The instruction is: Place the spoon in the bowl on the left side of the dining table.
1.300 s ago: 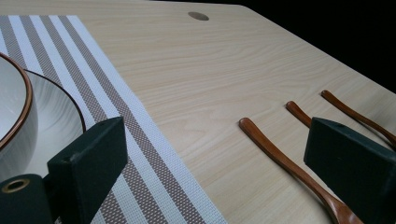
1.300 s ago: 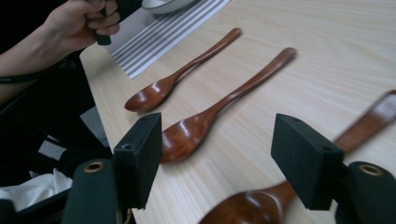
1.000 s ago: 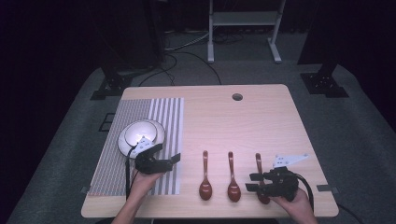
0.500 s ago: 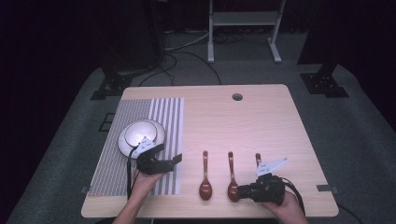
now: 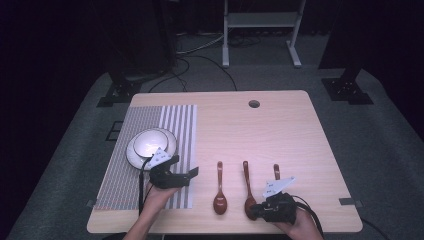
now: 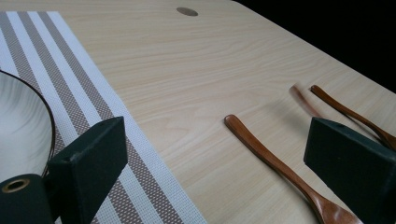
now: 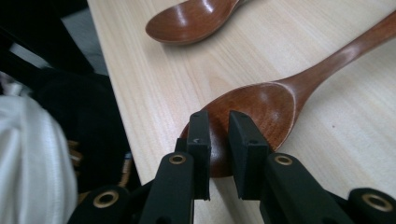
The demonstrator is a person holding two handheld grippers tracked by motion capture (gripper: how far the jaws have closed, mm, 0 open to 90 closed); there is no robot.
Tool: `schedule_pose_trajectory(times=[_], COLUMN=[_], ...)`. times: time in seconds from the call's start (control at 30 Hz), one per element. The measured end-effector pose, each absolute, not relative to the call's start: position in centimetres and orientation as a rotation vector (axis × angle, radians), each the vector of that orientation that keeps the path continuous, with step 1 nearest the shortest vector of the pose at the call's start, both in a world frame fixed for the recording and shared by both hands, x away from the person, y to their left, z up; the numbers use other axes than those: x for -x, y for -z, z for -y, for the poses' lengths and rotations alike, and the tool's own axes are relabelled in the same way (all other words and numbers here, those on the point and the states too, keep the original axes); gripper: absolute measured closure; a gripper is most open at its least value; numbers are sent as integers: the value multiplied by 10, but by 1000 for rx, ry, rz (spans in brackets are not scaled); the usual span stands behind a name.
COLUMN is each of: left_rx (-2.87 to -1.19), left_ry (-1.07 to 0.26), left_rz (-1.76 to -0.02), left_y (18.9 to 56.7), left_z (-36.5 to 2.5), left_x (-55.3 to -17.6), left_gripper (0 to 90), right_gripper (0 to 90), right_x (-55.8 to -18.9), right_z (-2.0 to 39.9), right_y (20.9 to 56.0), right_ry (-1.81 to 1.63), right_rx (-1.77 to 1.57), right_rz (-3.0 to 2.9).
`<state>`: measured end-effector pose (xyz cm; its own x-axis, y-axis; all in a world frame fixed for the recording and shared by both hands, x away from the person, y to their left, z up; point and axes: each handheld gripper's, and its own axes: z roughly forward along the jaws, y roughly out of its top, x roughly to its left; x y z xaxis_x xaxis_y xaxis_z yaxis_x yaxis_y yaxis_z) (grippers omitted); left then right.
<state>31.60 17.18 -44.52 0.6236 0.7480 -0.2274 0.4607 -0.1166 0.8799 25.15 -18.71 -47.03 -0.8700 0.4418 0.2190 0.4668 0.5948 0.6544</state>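
Three brown wooden spoons lie side by side near the table's front edge: a left spoon (image 5: 220, 192), a middle spoon (image 5: 246, 187) and a right spoon (image 5: 276, 172), partly hidden by my right hand. My right gripper (image 5: 256, 210) lies low at the front edge and points left. Its jaws have just been closing and now pinch the rim of the middle spoon's bowl (image 7: 271, 100), so the right gripper (image 7: 218, 123) is shut on it. My left gripper (image 5: 184, 169) hovers open over the striped mat's (image 5: 150, 125) right edge, beside a white bowl (image 5: 150, 145), with nothing between its jaws.
In the left gripper view the left gripper (image 6: 215, 172) faces the left spoon (image 6: 271, 158) across bare wood, the white bowl (image 6: 18, 130) at its left. A round hole (image 5: 254, 104) sits at the table's far side. The left spoon (image 7: 191, 21) lies beyond the held one.
My right gripper slid left and down to the middle spoon's bowl, and its jaws went from wide apart to pinched on the rim. The left gripper stayed in place.
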Motion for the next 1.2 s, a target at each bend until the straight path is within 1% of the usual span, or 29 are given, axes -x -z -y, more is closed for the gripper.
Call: schedule_pose_trajectory(times=[0.03,0.23,0.47,0.7,0.97,1.2], left_rx=[-1759,-1763,-1779,-1780,-1831,-1842], left_ry=[-328,-304,-265,-209,-153,-101], left_rz=[-988,-980,-933,-960,-962,-942], left_y=[445,444,442,446,454,455], left_z=[-171,-164,-141,-122,-99,-75], left_x=[-316,-315,-312,-315,-321,-327], left_gripper=[52,52,52,53,64,65], right_gripper=[795,802,799,804,804,804], right_x=[-248,-246,-244,-244,-243,-243], right_z=[186,185,185,186,186,186], right_y=[470,471,471,472,472,472], right_ry=[1163,1169,1172,1190,1192,1202], right_rx=[790,809,797,802,809,808], right_rz=[2807,2817,2835,2826,2829,2831])
